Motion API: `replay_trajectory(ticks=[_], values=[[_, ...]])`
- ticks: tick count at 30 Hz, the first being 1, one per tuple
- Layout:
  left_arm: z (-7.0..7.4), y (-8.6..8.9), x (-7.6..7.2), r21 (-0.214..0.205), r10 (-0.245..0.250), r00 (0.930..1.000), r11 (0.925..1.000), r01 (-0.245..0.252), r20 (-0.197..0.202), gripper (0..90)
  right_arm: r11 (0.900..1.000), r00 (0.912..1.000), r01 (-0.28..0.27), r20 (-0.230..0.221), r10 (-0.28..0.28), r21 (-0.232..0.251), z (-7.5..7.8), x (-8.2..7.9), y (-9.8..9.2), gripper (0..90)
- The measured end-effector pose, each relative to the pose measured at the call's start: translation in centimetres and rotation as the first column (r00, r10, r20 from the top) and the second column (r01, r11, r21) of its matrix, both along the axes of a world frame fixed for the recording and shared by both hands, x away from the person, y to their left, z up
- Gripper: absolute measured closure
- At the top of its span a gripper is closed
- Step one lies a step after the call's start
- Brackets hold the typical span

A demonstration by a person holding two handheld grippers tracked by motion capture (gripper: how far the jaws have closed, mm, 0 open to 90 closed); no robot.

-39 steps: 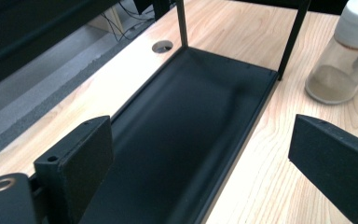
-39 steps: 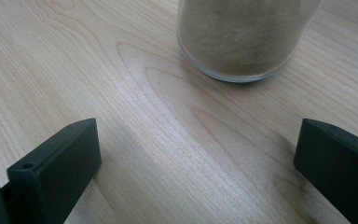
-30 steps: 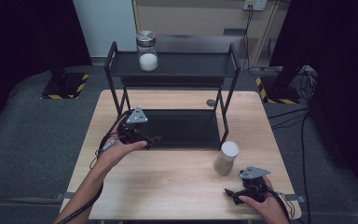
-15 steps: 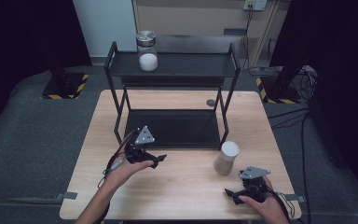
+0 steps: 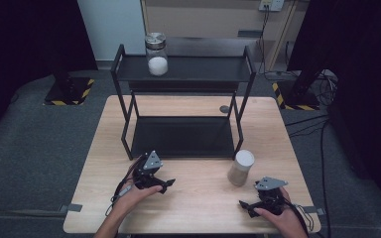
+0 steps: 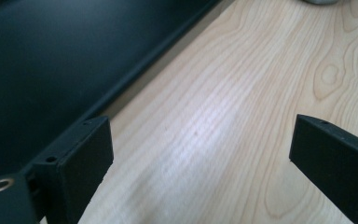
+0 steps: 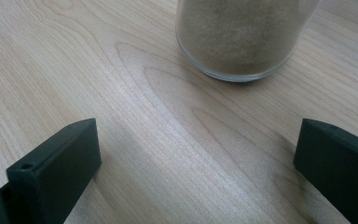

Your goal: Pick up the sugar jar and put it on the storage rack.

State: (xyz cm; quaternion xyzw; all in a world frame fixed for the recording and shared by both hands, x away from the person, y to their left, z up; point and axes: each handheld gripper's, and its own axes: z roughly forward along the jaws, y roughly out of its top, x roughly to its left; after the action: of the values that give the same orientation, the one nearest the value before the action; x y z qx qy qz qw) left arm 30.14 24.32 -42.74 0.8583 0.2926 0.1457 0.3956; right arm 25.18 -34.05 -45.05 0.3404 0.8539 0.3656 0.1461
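The jar of tan powder (image 5: 241,167) stands on the surface (image 5: 198,198), just ahead of your empty, open right tool (image 5: 256,204). Your left tool (image 5: 164,184), also open and empty, has dropped from the rack (image 5: 181,136) to the surface, seemingly finished there.

Your left tool (image 5: 164,184) has come back from the rack's lower shelf (image 5: 178,141) and sunk toward the bench (image 5: 198,208), jaws apart and empty.

floor: grey carpet (image 5: 34,144) | walls: dark curtains (image 5: 25,34), pale panel (image 5: 111,25) | furniture: light wooden bench (image 5: 198,198) | hazard-striped bases (image 5: 67,94) | cables (image 5: 322,124) at right
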Motion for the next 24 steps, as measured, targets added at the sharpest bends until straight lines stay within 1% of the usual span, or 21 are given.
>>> replay_trajectory(ticks=[4,7,10,14,15,17,19,20,23,24], values=[[-0.5,0.7,-0.6,0.006,0.024,0.9995,0.9997,-0.023,-0.019,5.2,1.0,1.0,0.001,0.0,-0.001,0.0,0.0,0.0,0.0,0.9],[-0.6,1.2,-1.3,0.013,0.048,0.9986,0.9988,-0.048,-0.02,5.2,1.0,1.0,0.0,0.0,0.0,0.0,0.0,0.0,0.0,0.9],[-0.8,2.1,-1.9,0.009,0.077,0.9968,0.997,-0.077,-0.022,5.2,1.0,1.0,0.001,0.0,-0.001,-0.001,0.0,0.0,0.0,0.9],[-1.2,2.9,-2.7,0.036,0.106,0.9938,0.9938,-0.105,-0.034,4.9,1.0,1.0,0.007,0.001,-0.007,0.001,0.0,-0.1,0.1,1.0],[-1.3,3.1,-3.0,0.037,0.115,0.9928,0.9928,-0.114,-0.031,4.9,1.0,1.0,0.007,0.001,-0.007,0.001,0.0,-0.1,0.1,1.0],[-1.3,3.5,-3.6,0.041,0.137,0.9903,0.9899,-0.136,-0.023,5.1,1.0,1.0,0.008,0.001,-0.008,0.001,0.0,-0.1,0.1,1.0],[-1.3,3.7,-3.9,0.053,0.156,0.9874,0.9865,-0.155,-0.026,5.2,0.9999,0.9999,0.01,0.001,-0.01,0.001,0.0,-0.2,0.1,1.0],[-1.4,4.0,-4.0,0.051,0.165,0.9856,0.9853,-0.163,-0.035,5.1,0.9999,0.9999,0.011,0.001,-0.011,0.001,0.0,-0.2,0.1,1.0],[-1.8,4.6,-4.1,0.038,0.204,0.9769,0.9786,-0.202,-0.063,5.2,0.9999,0.9999,0.012,0.001,-0.012,0.0,0.0,-0.3,0.1,1.0],[-2.0,4.8,-4.3,0.031,0.209,0.976,0.9778,-0.207,-0.062,5.2,0.9999,0.9999,0.012,0.001,-0.012,-0.001,0.0,-0.3,0.1,1.0]])
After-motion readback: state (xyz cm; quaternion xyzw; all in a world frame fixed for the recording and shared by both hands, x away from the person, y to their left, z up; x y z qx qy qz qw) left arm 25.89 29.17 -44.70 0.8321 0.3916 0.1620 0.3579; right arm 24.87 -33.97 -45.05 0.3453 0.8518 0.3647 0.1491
